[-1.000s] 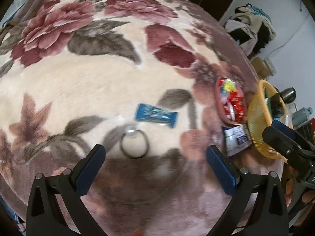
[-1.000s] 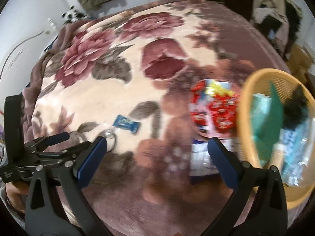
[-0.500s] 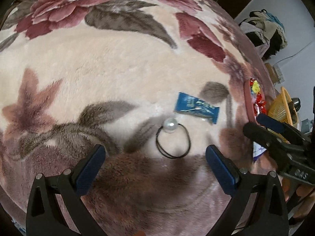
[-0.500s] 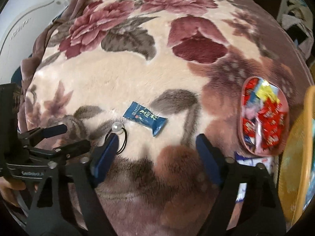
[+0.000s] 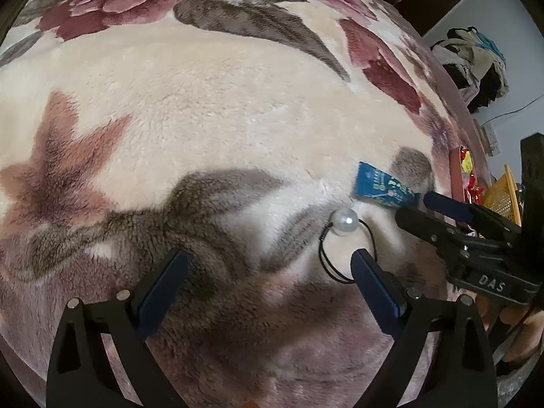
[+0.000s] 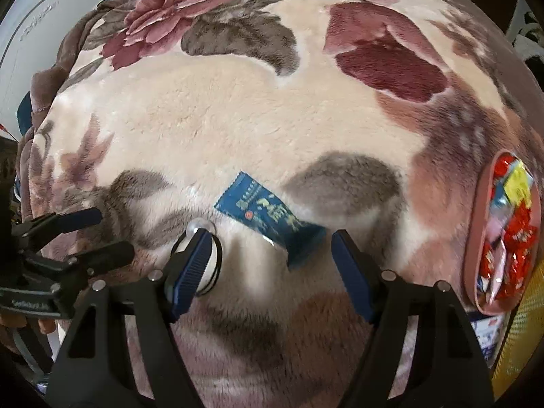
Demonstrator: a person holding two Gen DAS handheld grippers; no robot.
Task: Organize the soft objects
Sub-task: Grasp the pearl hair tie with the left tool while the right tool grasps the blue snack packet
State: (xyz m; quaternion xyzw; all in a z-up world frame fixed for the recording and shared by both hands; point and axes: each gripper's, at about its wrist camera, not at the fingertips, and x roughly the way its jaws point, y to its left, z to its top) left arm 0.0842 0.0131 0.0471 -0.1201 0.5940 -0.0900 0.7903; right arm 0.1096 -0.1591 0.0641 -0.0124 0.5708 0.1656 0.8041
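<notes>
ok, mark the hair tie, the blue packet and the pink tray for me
hair tie (image 5: 344,218), left wrist view, on its pearl bead
blue packet (image 6: 264,210), right wrist view, middle of the wrapper
pink tray (image 6: 480,204), right wrist view, on its left rim

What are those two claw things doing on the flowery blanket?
A person holds a claw in each hand over the fluffy flowered blanket. The right claw is open, with the blue snack packet lying just ahead between its fingers. The left claw is open too, right by the black hair tie with a white pearl bead. Nothing is picked up yet.
</notes>
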